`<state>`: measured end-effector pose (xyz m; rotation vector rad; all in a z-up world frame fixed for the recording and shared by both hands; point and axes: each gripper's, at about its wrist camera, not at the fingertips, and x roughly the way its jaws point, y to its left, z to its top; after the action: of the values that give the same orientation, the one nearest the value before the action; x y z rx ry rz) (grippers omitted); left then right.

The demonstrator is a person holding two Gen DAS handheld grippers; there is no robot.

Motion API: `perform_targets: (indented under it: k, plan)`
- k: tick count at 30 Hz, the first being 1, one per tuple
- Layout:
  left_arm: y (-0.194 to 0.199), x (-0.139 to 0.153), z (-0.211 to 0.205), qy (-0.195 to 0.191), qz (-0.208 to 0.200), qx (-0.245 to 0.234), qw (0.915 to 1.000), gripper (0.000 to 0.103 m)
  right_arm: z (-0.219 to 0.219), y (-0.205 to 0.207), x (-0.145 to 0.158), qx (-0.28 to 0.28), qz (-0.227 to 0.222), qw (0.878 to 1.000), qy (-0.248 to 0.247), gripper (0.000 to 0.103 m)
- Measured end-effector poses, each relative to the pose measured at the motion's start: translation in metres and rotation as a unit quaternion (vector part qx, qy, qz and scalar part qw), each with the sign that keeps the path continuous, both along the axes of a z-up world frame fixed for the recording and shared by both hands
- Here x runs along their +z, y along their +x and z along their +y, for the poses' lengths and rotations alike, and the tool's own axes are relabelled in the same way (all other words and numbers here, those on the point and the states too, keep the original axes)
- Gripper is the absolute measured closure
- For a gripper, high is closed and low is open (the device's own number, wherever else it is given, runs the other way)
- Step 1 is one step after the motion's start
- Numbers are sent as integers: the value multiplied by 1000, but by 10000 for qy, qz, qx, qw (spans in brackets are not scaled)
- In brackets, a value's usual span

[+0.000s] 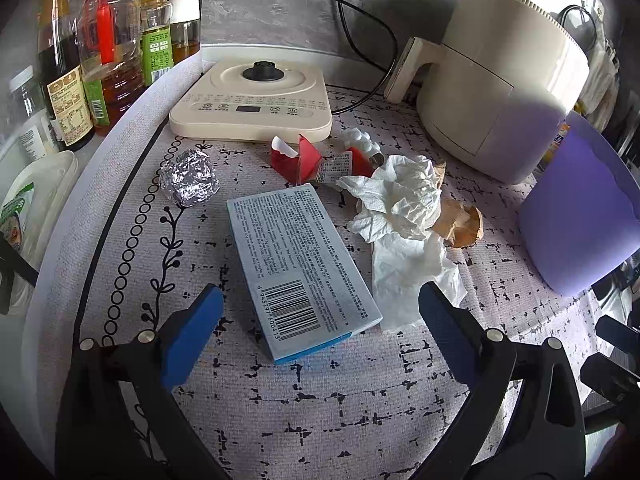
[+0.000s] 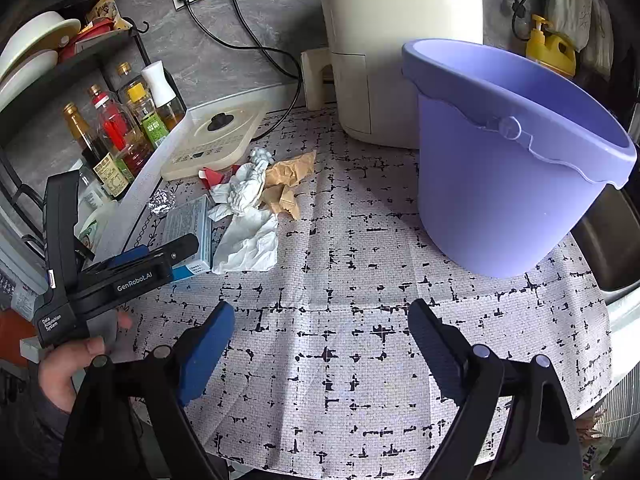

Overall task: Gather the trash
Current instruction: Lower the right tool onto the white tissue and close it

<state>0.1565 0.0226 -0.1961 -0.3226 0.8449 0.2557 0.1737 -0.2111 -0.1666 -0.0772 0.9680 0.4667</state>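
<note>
Here both tools, left tool (image 1: 320, 320) and right tool (image 2: 320, 340), gape wide, nothing held, beside the purple bucket (image 2: 500, 184).

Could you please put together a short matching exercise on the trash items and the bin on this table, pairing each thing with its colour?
Things:
1. foil ball
2. flat box
3. bucket
4. crumpled tissue

Colours:
A. purple
B. white
C. silver
D. pale blue with a barcode

Pairs: 1-C, 2-D, 3-A, 4-B
</note>
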Motion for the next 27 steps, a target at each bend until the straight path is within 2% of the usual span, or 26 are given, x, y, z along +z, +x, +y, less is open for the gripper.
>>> perform_targets:
  k: [4, 9, 14, 16, 24, 25, 26, 27]
  plan:
    - [4, -7, 1, -129, 75, 36, 9999, 6, 4, 5, -6, 45, 66, 10000, 1, 22]
    - [3, -14, 8, -87, 49, 104, 9999, 8, 16, 12, -12, 121, 92, 9999, -25, 25]
    - [0, -15, 13, -2, 29, 99, 9999, 20, 35, 18, -17, 231, 116, 9997, -40, 27]
    - [-3, -13, 17, -131, -24, 53, 9999, 32, 44, 21, -20, 292, 139, 9995, -58, 28]
    - [-30, 9, 34, -175, -121, 108, 9997, 37, 73, 28, -25, 554, 160, 9983, -40, 30]
    - [-32, 13, 35, -76, -101, 74, 9999, 78, 77, 29, -26, 581, 175, 9982, -16, 31]
    - [-32, 14, 37, -73, 10, 11, 10000, 83, 81, 30, -28, 606, 196, 9980, 6, 32]
    - [-32, 15, 40, -142, 76, -31, 9999, 84, 86, 31, -30, 628, 212, 9978, 29, 32]
